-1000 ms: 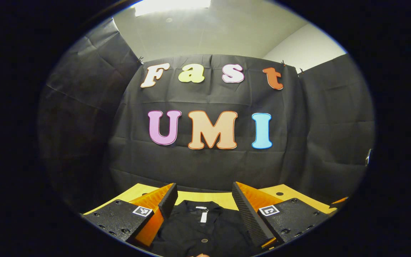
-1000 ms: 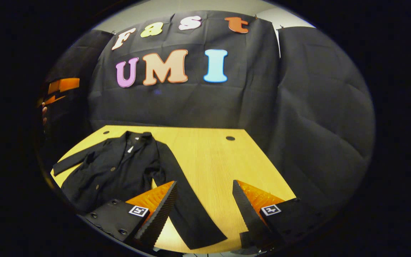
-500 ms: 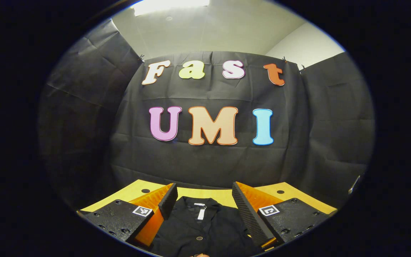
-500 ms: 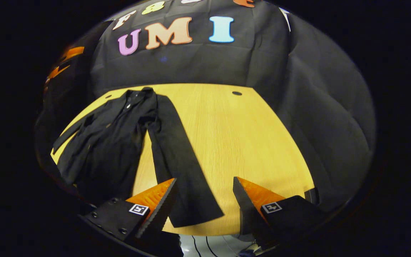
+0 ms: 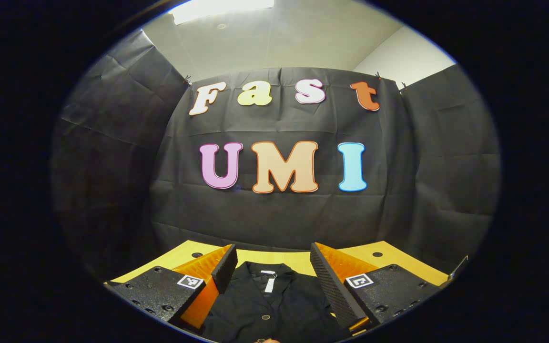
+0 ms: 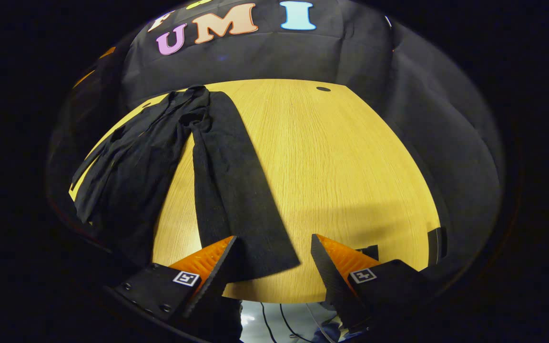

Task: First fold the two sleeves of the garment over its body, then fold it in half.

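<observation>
The right gripper [image 6: 272,259] hung open directly over the sleeve [image 6: 236,190] cuff; the sleeve ran lengthwise away toward the collar; the left gripper [image 5: 269,267], open, hovered above the garment [image 5: 269,305].

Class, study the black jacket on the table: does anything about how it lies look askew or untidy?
Yes. The jacket lies bunched towards one side of the table, its body creased. One sleeve stretches straight out to the near edge, between the right gripper's open fingers. Nothing looks spilled or damaged.
</observation>
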The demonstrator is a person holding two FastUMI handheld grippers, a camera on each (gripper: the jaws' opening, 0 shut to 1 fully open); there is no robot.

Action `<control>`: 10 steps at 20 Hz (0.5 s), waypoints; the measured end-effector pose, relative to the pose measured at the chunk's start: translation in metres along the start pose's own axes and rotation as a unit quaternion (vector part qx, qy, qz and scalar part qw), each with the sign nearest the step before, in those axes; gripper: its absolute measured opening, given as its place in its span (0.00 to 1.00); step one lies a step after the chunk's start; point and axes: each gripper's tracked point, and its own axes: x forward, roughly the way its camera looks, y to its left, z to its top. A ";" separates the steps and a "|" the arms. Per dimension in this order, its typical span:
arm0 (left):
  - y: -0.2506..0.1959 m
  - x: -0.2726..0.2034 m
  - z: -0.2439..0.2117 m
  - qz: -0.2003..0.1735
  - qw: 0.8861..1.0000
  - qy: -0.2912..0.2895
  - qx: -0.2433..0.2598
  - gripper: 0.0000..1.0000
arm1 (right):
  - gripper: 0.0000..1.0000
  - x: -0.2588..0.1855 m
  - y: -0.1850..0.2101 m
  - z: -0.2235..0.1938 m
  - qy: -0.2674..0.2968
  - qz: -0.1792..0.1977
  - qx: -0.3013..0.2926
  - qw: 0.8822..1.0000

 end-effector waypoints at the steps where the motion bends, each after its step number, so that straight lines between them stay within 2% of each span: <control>1: -0.001 0.000 0.003 -0.001 1.000 -0.002 0.000 0.93 | 0.94 0.000 0.000 0.006 -0.007 -0.004 0.000 1.000; 3: -0.005 0.000 0.004 -0.001 1.000 -0.005 0.000 0.92 | 0.70 0.002 0.011 0.015 -0.010 -0.002 -0.004 1.000; 6: 0.001 -0.002 0.000 0.005 1.000 0.007 0.006 0.92 | 0.19 0.009 0.018 0.017 -0.016 0.001 0.014 1.000; 9: 0.020 -0.007 0.002 0.019 1.000 0.011 0.013 0.92 | 0.07 0.007 0.010 0.016 -0.019 -0.012 0.048 0.999; 10: 0.029 -0.007 0.002 0.027 0.999 0.010 0.015 0.92 | 0.07 0.004 0.011 0.020 -0.025 -0.013 0.066 0.997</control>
